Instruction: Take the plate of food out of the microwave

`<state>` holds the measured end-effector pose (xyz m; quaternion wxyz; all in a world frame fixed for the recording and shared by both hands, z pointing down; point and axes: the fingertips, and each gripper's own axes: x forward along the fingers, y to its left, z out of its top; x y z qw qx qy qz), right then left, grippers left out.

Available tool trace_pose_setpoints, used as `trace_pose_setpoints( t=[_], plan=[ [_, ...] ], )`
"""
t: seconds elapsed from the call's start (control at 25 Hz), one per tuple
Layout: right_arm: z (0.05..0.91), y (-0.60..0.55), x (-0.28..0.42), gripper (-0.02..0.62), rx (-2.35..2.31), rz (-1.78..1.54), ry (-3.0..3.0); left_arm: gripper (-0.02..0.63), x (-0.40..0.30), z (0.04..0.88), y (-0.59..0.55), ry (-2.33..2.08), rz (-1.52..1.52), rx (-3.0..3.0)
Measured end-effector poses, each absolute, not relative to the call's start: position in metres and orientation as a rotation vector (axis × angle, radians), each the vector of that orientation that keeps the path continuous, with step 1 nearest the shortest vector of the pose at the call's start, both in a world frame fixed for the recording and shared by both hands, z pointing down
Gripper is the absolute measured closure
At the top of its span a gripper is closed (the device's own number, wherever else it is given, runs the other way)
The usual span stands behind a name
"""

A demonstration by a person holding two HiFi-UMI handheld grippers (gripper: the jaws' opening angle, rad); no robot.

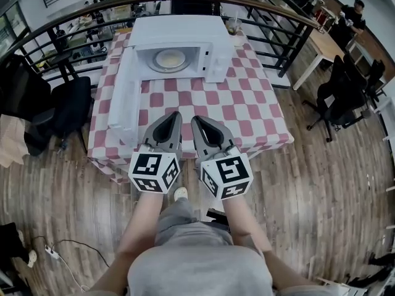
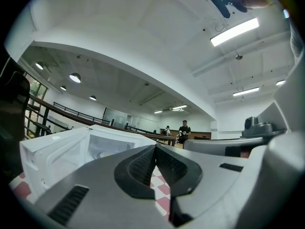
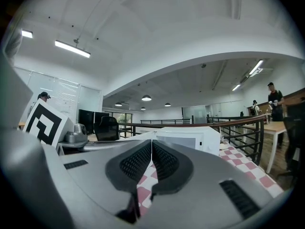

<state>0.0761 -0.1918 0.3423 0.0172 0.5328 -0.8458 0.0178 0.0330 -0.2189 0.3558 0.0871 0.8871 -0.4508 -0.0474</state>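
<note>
The head view looks steeply down from well back; both gripper views face level toward the shared microwave (image 1: 178, 31).

A pale round plate (image 1: 170, 58) lies inside the white microwave (image 1: 179, 29), its door (image 1: 125, 94) open, at the table's (image 1: 247, 110) far edge.

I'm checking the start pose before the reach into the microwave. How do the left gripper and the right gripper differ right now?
The left gripper slants its tip rightward; the right gripper slants leftward, so they converge. The left gripper is nearer the open microwave door than the right gripper. Shared: both are shut, empty and short of the microwave, with the plate inside it.
</note>
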Motion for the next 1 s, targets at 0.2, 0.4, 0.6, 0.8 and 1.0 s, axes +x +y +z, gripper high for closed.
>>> trace_pose_setpoints(
  t=[0.2,0.4,0.6,0.8,1.0],
  plan=[
    [0.347,-0.226,0.073,0.569,1.635,0.063,-2.626,0.603,0.028,0.361,-0.252,-1.348,-0.136,2.631],
    [0.348,-0.259,0.073,0.569,1.636,0.067,-2.622,0.603,0.030,0.364,-0.287,-1.328,-0.122,2.626],
    [0.351,-0.288,0.075,0.569,1.643,0.071,-2.611,0.603,0.037,0.368,-0.317,-1.305,-0.107,2.630],
    [0.356,-0.314,0.081,0.569,1.655,0.082,-2.601,0.603,0.042,0.376,-0.343,-1.298,-0.083,2.628],
    [0.360,-0.329,0.085,0.569,1.658,0.096,-2.596,0.603,0.046,0.381,-0.357,-1.281,-0.051,2.636]
  ],
)
